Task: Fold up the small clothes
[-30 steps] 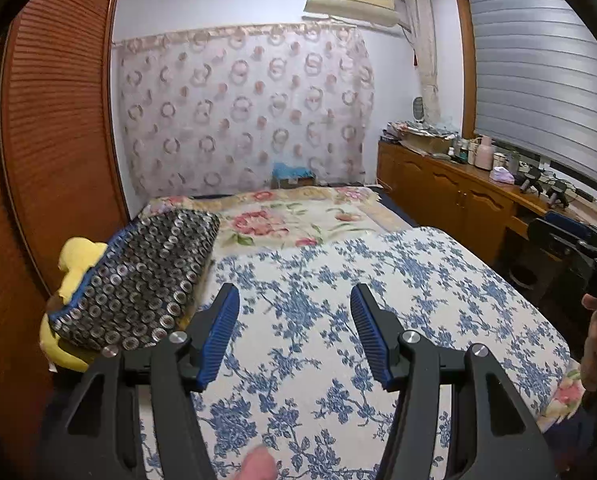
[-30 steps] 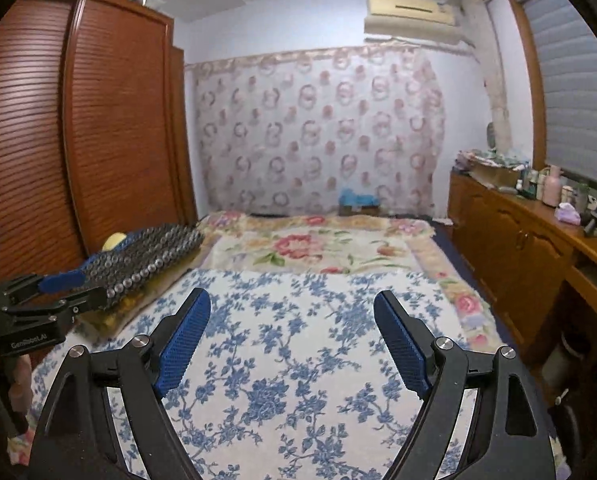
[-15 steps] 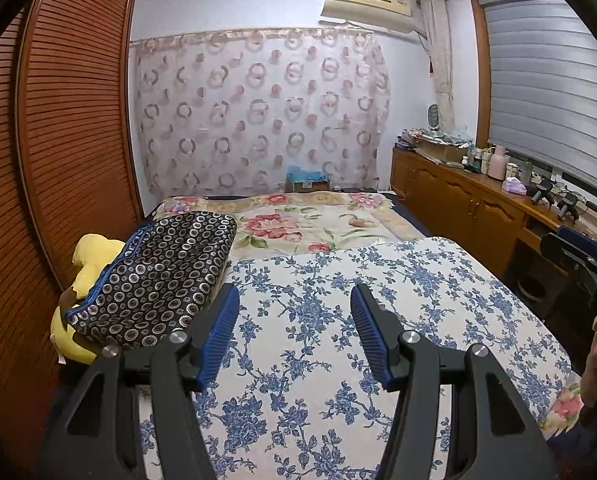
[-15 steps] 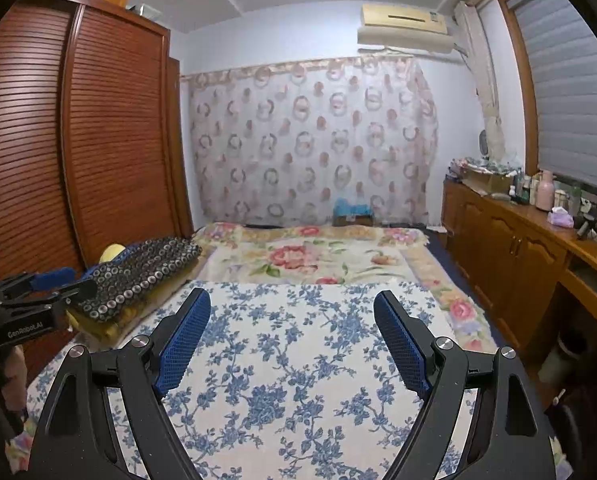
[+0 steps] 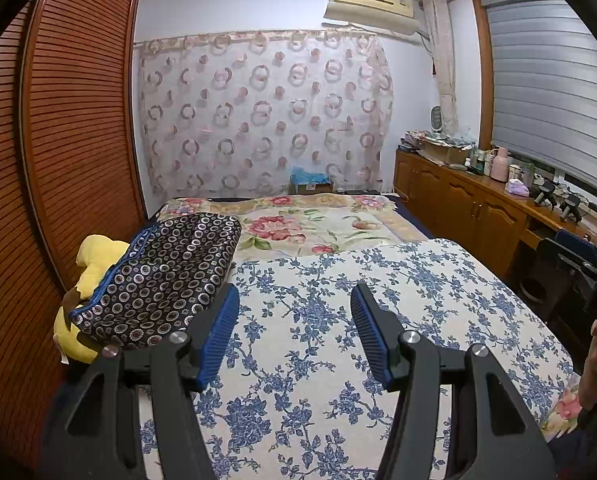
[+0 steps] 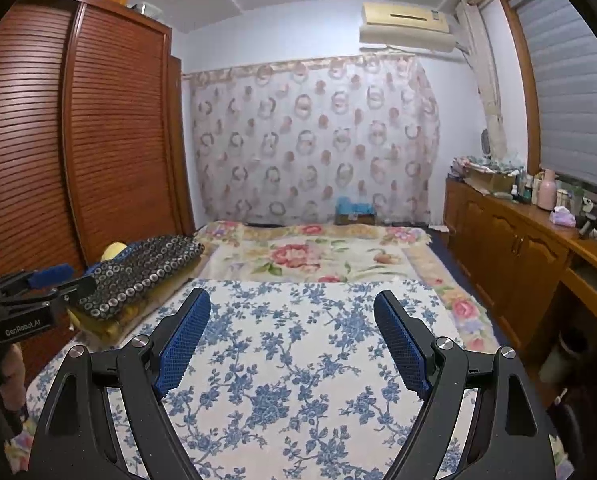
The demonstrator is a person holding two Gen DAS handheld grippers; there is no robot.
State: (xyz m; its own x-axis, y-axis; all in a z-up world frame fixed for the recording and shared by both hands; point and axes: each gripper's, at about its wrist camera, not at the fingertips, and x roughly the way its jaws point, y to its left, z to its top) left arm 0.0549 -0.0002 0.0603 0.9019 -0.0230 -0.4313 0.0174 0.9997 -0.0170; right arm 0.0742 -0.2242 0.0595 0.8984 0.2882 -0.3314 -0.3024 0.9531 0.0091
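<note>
Both tools hover above the bed with nothing between their fingers: the left gripper stands spread, blue ribbed pads apart, and the right gripper is released just as wide. No small garment shows anywhere on the blue-flowered sheet, so where the clothes to fold lie cannot be told from either view. That fits a pause ahead of fetching a piece as well as a pause once pieces have been folded and taken away. At ten o'clock of the left gripper lies a dark ring-patterned cushion with a blue edge, plump and rounded, resting on a yellow plush toy (it may be a folded textile instead of a cushion; the fisheye leaves that unclear). Toward twelve o'clock a softer rose-printed blanket covers the far half of the bed. The sheet looks like thin, smooth cotton, flat and taut. At three o'clock a glossy wooden cabinet runs along the wall.
</note>
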